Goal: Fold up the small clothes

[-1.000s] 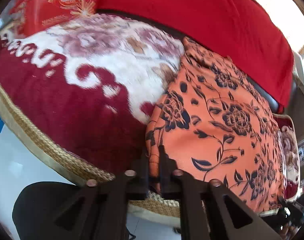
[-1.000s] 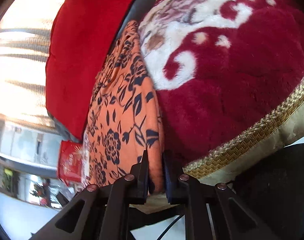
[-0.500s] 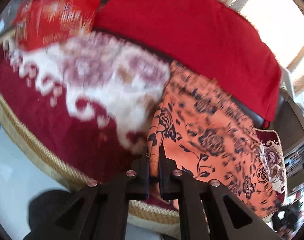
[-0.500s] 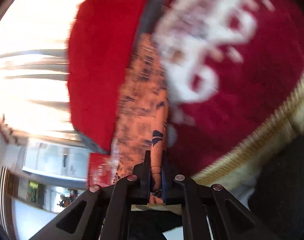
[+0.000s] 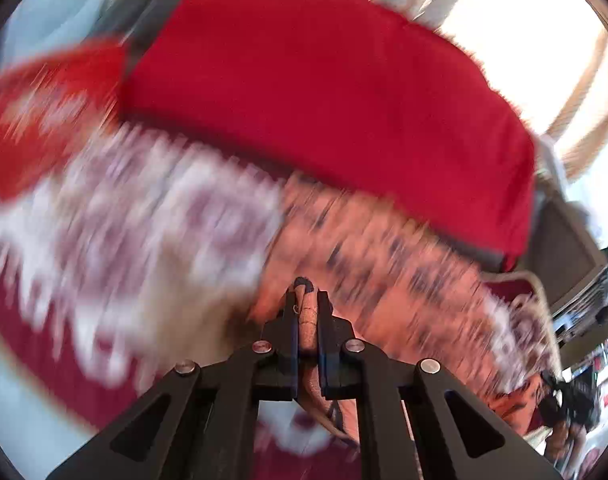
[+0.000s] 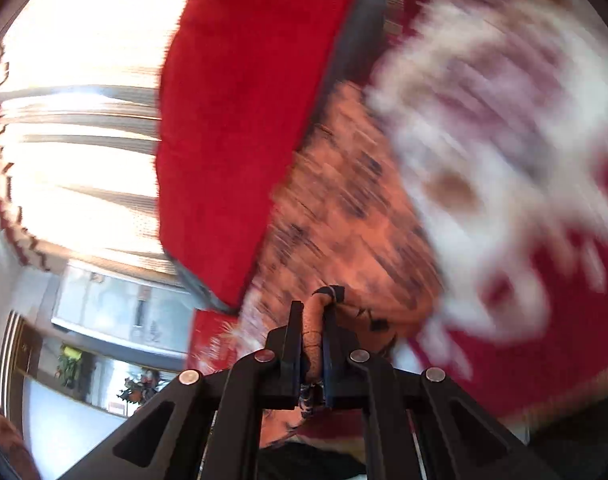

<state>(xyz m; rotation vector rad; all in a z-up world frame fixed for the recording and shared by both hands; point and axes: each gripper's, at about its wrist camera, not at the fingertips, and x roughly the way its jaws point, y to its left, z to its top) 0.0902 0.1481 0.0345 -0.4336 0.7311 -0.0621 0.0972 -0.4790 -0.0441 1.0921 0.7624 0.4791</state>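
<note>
An orange garment with a dark flower print [image 5: 383,264] lies on a red and white floral blanket [image 5: 136,216], blurred by motion. My left gripper [image 5: 307,300] is shut on a bunched near edge of the garment, lifted off the blanket. In the right wrist view the same orange garment [image 6: 343,208] stretches away, and my right gripper [image 6: 312,312] is shut on another near corner of it, cloth poking out past the black fingertips [image 6: 294,320].
A plain red cover [image 5: 323,80] drapes the sofa back behind the garment, also the red cover [image 6: 240,120] in the right view. Bright curtained windows [image 6: 84,140] lie beyond. A red printed bag [image 5: 44,112] sits at the blanket's far left.
Both grippers have risen and swung forward over the garment, carrying its near edge up off the blanket's border. The views now tilt higher and blur with motion.
</note>
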